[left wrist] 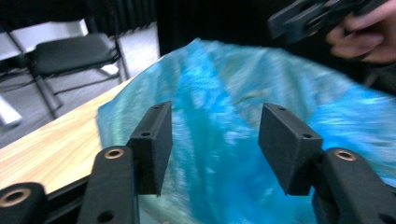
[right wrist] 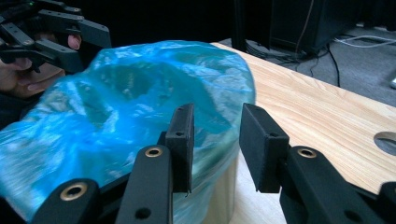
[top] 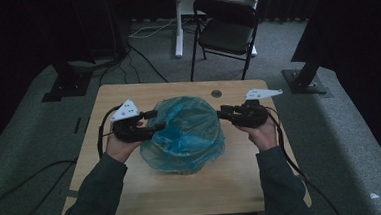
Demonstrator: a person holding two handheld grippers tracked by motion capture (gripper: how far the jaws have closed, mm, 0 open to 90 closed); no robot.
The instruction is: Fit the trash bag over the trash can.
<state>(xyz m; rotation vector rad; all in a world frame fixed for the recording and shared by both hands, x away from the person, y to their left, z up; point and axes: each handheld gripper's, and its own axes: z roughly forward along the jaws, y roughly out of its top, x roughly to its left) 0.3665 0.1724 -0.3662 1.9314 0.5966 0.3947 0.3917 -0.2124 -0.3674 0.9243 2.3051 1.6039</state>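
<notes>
With both claws flanking it, I have the crinkled translucent blue plastic bag (top: 182, 135) between my hands at the middle of the pale wooden tabletop (top: 133, 191). My left claw (top: 155, 120) stands spread wide in the left gripper view, its black pads (left wrist: 152, 140) apart with the film showing beyond the gap and nothing pinched. My right claw (top: 225, 113) is spread too, less widely; in the right gripper view its pads (right wrist: 183, 140) sit at the bag's edge without pressing on it, and I cannot tell whether the near pad touches the film. The bag seems to be draped over a round bin or bucket, puffed into a dome above it. I judge this as the step of fitting or settling the liner, with each claw lined up for a fresh bite. Next I would need to close on the loose film at opposite sides and draw it evenly, since thin plastic slips and tears easily. A black folding chair (top: 226, 27) stands beyond the tabletop.
</notes>
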